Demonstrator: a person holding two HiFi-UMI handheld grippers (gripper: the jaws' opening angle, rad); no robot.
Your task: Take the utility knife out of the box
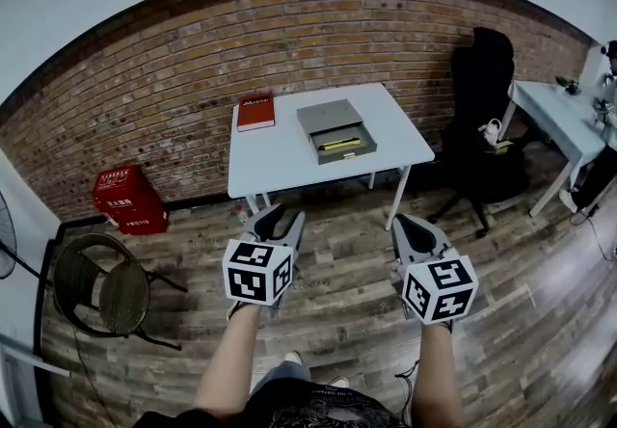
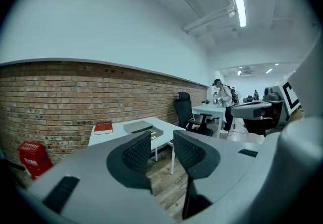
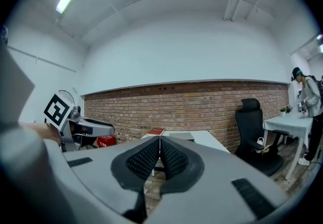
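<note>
Looking down from the head view: seeing a white table [image 1: 289, 161] well ahead, carrying a grey box [image 1: 326, 115] with the yellow utility knife [image 1: 340, 143] lying in its open drawer [image 1: 346, 155], a red book [image 1: 255, 112] beside; holding the left gripper [image 1: 280, 221] and right gripper [image 1: 416, 227] out over wooden floor [image 1: 337, 291], well short of the table; looking along the left gripper [image 2: 161, 140]: standing partly open, gripping nothing; looking along the right gripper [image 3: 159, 142]: pressing closed, pads touching, gripping nothing.

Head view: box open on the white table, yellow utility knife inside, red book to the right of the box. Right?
No. The red book lies to the left of the box, not the right; the head view shows it. The rest stands: box open on the white table, yellow utility knife inside.
</note>
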